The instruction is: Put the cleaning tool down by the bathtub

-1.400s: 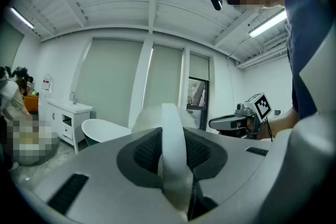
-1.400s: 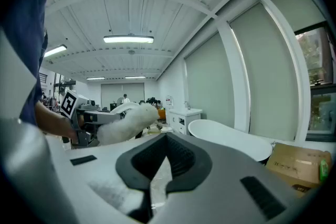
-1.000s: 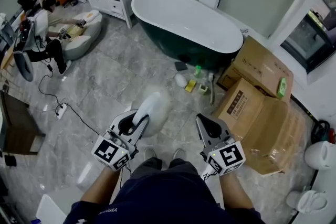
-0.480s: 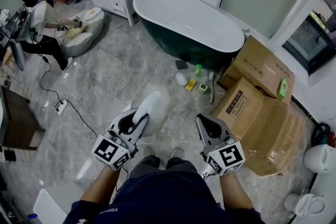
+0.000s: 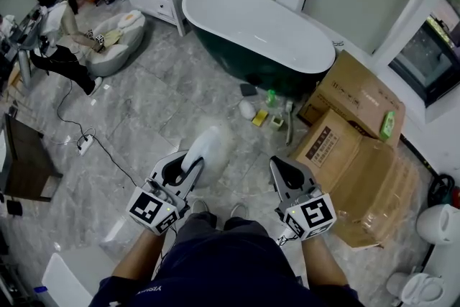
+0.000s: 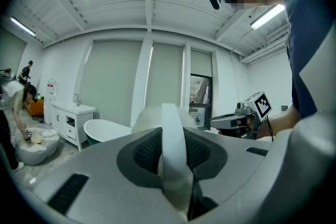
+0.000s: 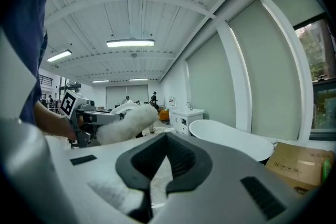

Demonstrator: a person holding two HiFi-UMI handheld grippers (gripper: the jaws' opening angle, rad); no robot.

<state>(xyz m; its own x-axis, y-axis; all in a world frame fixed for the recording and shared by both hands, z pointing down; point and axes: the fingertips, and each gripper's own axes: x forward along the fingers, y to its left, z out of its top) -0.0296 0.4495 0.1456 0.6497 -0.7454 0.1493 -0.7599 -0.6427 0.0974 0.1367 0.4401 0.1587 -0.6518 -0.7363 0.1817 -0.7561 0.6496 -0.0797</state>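
Grey floor (image 5: 144,118) runs to the tub (image 5: 255,29) at twelve o'clock. The left gripper (image 5: 190,170) is clamped on the tool (image 5: 210,146), whose fluffy head points to one o'clock. The right gripper (image 5: 282,169) has its jaws together, empty. Best to carry the tool level and lower it beside the tub before letting go.

The fluffy head of the cleaning tool (image 5: 210,147) looks kinda smeary from the head view, and its handle end disappears inside the left gripper (image 5: 188,167). Those little bits (image 5: 260,115) on the floor by the bathtub (image 5: 237,61) are too tiny to name, and the white fixture (image 5: 424,287) gets chopped off at the corner.
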